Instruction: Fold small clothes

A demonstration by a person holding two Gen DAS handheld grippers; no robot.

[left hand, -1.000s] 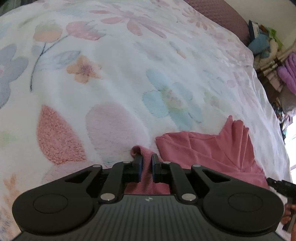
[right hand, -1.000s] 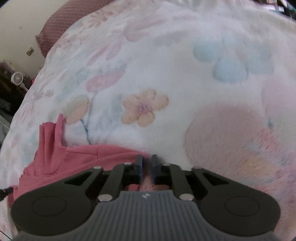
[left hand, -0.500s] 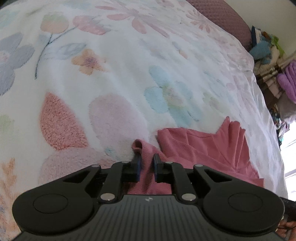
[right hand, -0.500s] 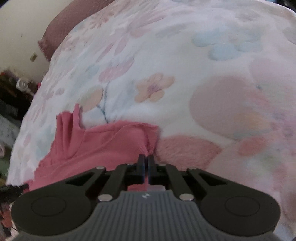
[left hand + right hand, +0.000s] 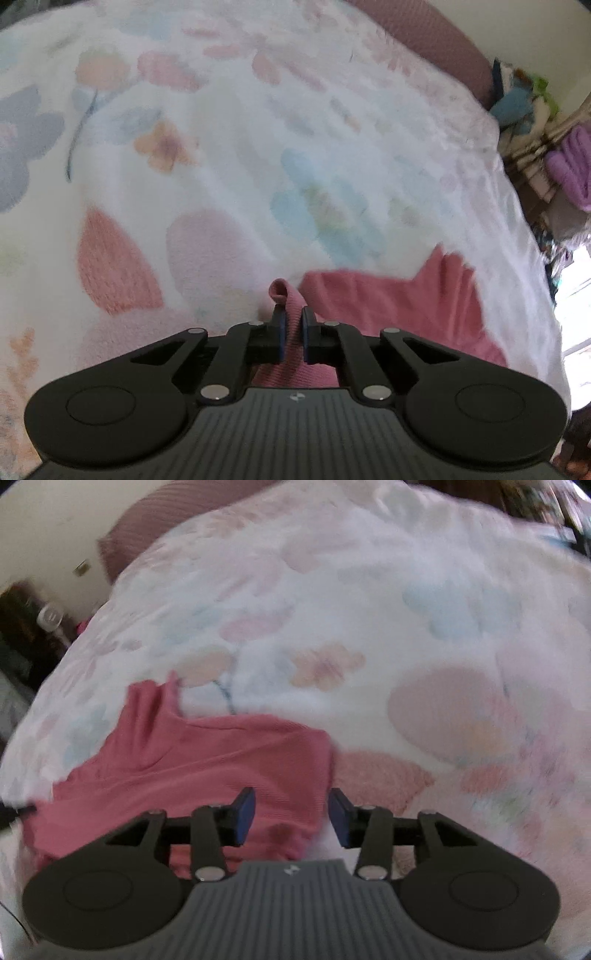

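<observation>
Fabric of the pink garment (image 5: 388,306) sits pinched between the blue pads of your left gripper (image 5: 291,332), a small loop of it poking up past the tips, much as it did a second ago. Your right gripper (image 5: 291,812) has changed: its jaws, clamped on the cloth half a second ago, are now opening and stand clear of it, with the garment's right edge lying loose beneath them. That garment lies flat at the near edge of the flowered blanket (image 5: 369,609), showing more of itself than before.
</observation>
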